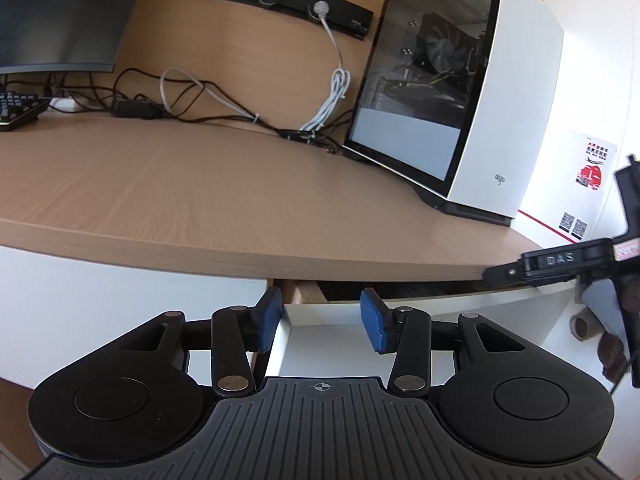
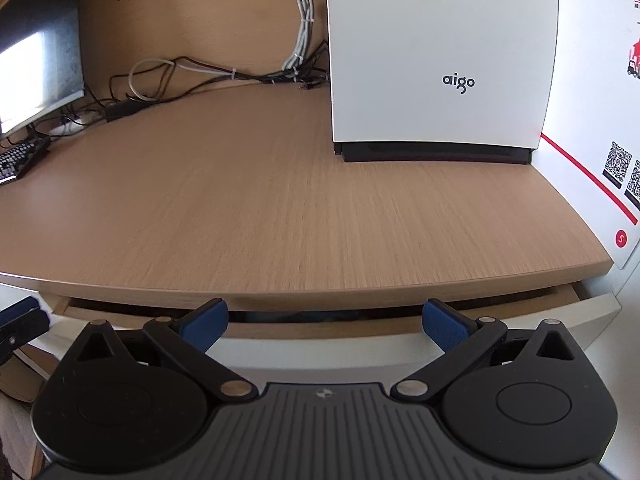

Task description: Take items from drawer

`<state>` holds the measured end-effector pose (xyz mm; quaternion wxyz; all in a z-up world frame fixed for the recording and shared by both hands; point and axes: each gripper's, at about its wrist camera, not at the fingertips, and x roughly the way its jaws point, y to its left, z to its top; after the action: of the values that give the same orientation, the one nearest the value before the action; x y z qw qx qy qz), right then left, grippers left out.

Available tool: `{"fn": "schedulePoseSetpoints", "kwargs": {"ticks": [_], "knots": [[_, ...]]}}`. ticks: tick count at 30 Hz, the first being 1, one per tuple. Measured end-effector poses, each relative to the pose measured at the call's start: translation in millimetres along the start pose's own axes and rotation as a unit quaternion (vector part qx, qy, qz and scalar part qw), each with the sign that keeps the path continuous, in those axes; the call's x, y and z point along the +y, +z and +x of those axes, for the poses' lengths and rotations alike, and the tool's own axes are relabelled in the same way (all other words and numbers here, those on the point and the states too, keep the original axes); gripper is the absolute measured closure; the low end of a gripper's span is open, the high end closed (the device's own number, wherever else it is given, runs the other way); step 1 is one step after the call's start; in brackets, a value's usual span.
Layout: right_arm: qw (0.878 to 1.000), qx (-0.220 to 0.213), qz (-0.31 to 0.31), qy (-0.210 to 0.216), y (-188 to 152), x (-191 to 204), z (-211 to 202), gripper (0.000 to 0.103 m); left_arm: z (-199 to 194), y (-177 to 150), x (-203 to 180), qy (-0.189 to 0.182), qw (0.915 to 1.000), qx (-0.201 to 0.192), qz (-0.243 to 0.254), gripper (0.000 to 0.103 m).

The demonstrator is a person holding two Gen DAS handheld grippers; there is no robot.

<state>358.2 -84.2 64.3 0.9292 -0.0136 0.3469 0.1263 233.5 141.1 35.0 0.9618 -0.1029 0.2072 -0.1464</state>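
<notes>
A white-fronted drawer [image 1: 420, 312] under the wooden desk top stands pulled out a little, showing a dark gap; its contents are hidden in shadow. My left gripper [image 1: 320, 322] is open with nothing between its blue pads, just in front of the drawer's left corner. In the right wrist view the same drawer [image 2: 320, 344] shows as a narrow slit below the desk edge, and my right gripper [image 2: 326, 322] is open and empty, right at the drawer front. The right gripper [image 1: 560, 266] also appears at the right edge of the left wrist view.
The wooden desk [image 2: 280, 200] carries a white aigo computer case [image 2: 440, 60] at the back right, cables [image 1: 240, 108], a monitor [image 1: 52, 12] and a keyboard [image 1: 16, 110] at the left. A white box with QR codes [image 2: 600, 120] stands against the right side.
</notes>
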Motion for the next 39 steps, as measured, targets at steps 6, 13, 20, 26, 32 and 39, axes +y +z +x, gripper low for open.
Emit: {"fn": "schedulePoseSetpoints", "kwargs": {"ticks": [6, 13, 20, 26, 32, 39], "knots": [[0.997, 0.069, -0.022, -0.005, 9, 4, 13, 0.0, -18, 22, 6, 0.017, 0.9996, -0.024, 0.0, 0.061], [0.993, 0.11, -0.029, -0.011, 12, 9, 13, 0.0, 21, 53, -37, -0.077, 0.9925, 0.095, 0.006, 0.061], [0.995, 0.08, -0.037, -0.042, 10, -1, 3, 0.0, 71, 47, -68, -0.032, 0.9874, 0.147, 0.049, 0.064], [0.995, 0.093, -0.03, -0.017, 7, -15, 17, 0.0, 76, 40, -70, 0.0, 0.9852, 0.165, 0.046, 0.064], [0.993, 0.113, -0.026, -0.002, 7, -24, 25, 0.0, 76, 42, -62, -0.008, 0.9787, 0.205, -0.011, 0.066], [0.992, 0.126, -0.027, 0.011, -14, -29, -3, 0.0, 36, 23, -75, -0.026, 0.9756, 0.218, -0.008, 0.066]]}}
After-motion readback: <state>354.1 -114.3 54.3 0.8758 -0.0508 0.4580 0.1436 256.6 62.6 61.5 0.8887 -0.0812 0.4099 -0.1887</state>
